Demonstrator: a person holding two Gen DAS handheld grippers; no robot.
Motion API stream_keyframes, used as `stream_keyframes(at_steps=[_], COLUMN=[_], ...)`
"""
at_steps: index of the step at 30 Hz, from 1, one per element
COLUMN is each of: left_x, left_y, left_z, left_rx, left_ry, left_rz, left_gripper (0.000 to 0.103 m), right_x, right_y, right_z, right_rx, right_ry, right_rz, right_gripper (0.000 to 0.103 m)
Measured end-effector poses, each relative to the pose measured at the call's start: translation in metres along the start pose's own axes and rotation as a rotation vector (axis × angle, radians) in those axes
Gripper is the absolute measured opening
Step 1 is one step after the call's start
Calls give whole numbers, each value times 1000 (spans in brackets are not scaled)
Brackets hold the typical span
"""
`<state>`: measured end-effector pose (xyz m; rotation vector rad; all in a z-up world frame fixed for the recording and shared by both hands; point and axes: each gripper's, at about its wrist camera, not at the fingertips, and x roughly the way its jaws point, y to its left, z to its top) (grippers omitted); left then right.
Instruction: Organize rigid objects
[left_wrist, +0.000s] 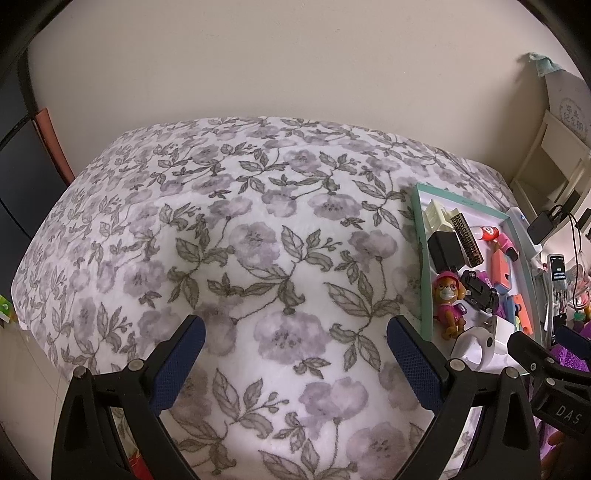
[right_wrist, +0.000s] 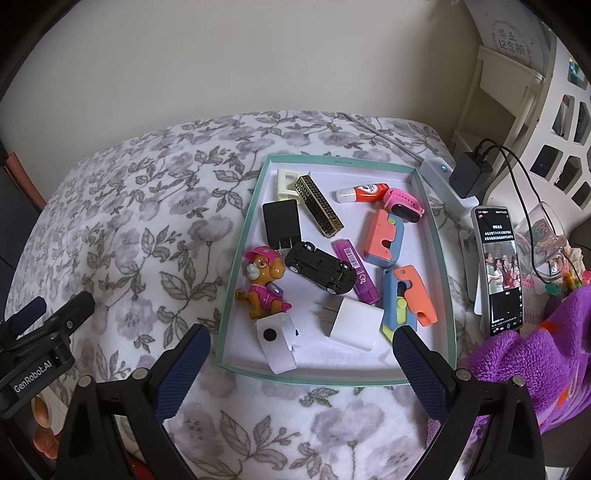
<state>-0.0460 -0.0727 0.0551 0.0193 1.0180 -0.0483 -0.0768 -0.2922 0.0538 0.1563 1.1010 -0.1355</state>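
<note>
The left claw (left_wrist: 295, 328) is spread wide and empty, hovering over bare flowered bedspread (left_wrist: 258, 229); from it the tray (left_wrist: 421, 258) lies off at 2 o'clock, well apart. The right claw (right_wrist: 301, 343) is likewise spread and holds nothing, poised over the tray's near rim (right_wrist: 314, 373), so it looks the nearer hand for any pick. Inside the tray, left to right: toy dog (right_wrist: 264, 286) at 11 o'clock from that claw, black charger (right_wrist: 280, 223), white camera clip (right_wrist: 277, 339) just ahead at 12, black toy car (right_wrist: 319, 267) with its long axis running 10 to 4, white charger (right_wrist: 351, 323) at 1 o'clock, purple marker (right_wrist: 356, 269).
</note>
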Motion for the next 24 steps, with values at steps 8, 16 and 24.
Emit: stream_keyframes(at_steps=[8, 16, 24], left_x=[0, 1, -2], left_y=[-1, 1, 3], left_z=[0, -1, -1], left_rx=[1, 0, 0], left_ry=[1, 5, -8], left_rz=[1, 3, 12], left_gripper=[99, 99, 99], right_x=[1, 1, 1], right_y=[0, -1, -1], right_z=[1, 1, 0], right_rx=[-4, -6, -3], right_ry=[3, 4, 4], right_rz=[1, 0, 0], right_gripper=[101, 101, 101])
